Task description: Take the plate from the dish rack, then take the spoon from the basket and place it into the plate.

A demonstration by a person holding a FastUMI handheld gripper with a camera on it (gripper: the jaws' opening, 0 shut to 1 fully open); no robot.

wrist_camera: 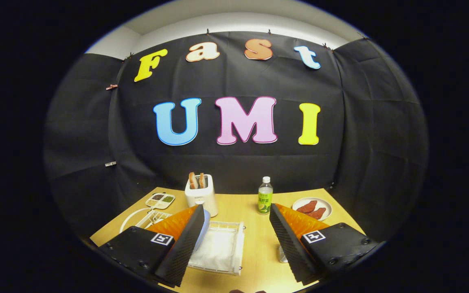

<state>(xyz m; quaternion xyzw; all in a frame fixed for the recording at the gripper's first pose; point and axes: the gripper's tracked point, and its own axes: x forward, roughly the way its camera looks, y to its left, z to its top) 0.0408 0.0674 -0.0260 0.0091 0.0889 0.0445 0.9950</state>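
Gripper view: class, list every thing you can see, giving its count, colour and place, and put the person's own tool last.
Table: one, light wood, under everything.
Dish rack: one, white wire, between the fingers, nearer the left one.
Plate: one, pale blue, upright in the rack beside the left finger.
Toaster: one, white, two toast slices, beyond the rack.
Bottle: one, clear with green label, beyond the fingers.
Dish of red food: one, white, beyond the right finger.
Compartment tray: one, white, left of the toaster.
Gripper: one, fingers wide open, holding nothing.

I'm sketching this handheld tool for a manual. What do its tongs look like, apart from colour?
The tongs end in two long wedge-shaped fingers with ribbed inner faces. Each sits on a flat plate with rounded corners and screws, bearing a small square black-and-white marker. They stand open above the table.
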